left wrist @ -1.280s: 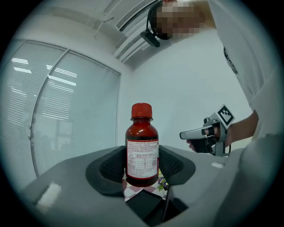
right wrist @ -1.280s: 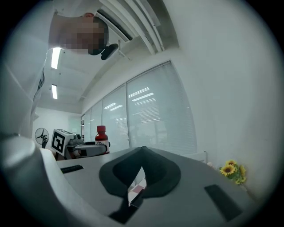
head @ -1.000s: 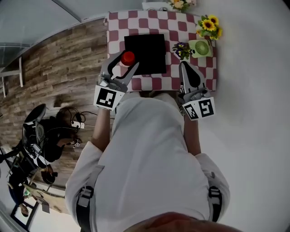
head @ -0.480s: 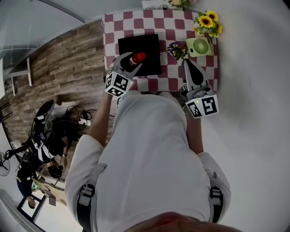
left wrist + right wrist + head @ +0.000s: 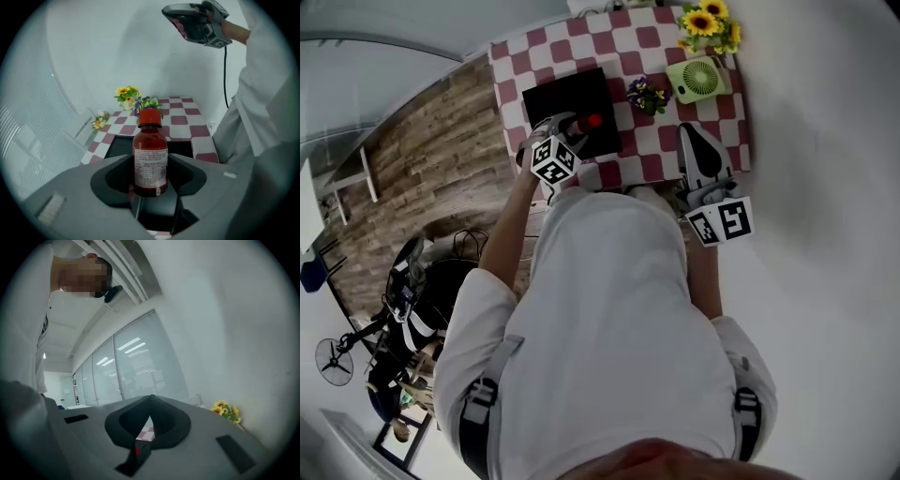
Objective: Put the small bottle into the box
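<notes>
The small bottle is brown with a white label and a red cap. My left gripper is shut on its body and holds it upright. In the head view the left gripper hangs over the near right part of the black box, which lies on the checkered table. Below the bottle, the box shows dark. My right gripper is over the table's near right edge, jaws together and nothing in them. In its own view the right gripper points upward at the room.
A green fan, sunflowers and a small purple flower bunch stand on the table right of the box. Wooden floor with cables and equipment lies to the left. The person's white shirt fills the lower head view.
My left gripper has carried the bottle from the box's left edge in over the box, toward the right. The right gripper has stayed where it was.
</notes>
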A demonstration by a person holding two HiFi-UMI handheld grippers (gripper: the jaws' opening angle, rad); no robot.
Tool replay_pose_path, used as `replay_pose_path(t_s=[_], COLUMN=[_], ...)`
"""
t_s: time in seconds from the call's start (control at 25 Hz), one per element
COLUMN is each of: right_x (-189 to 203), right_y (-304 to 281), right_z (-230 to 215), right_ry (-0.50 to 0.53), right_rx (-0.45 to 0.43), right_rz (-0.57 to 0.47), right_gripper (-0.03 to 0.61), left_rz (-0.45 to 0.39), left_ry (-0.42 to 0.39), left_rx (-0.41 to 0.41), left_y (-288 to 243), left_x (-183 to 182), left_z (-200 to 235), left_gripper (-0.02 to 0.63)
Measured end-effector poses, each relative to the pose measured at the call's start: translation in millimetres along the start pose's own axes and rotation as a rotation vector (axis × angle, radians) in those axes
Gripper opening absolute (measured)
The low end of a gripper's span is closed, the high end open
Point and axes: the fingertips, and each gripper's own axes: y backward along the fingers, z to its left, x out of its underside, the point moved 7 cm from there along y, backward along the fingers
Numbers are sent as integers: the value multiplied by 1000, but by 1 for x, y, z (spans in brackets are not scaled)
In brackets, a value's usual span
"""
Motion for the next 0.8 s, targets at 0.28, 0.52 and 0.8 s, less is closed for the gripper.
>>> replay_pose_path(t_s=[0.28,0.52,0.8], right_x=[4,9,15], right_y=[23,46,63], right_z=[-14,-18,-21], right_ry=[-18,-35,-52], right_rx=[71,129,182], right_rz=[3,14,21], right_gripper=[2,2,2], left_rz=[166,312,404], left_ry=[-124,-161,-166], left_rx=[134,215,291], left_y=[-50,-81,-99], left_x=[13,38,48], left_z=[-18,-32,-47], left_gripper=[218,218,218])
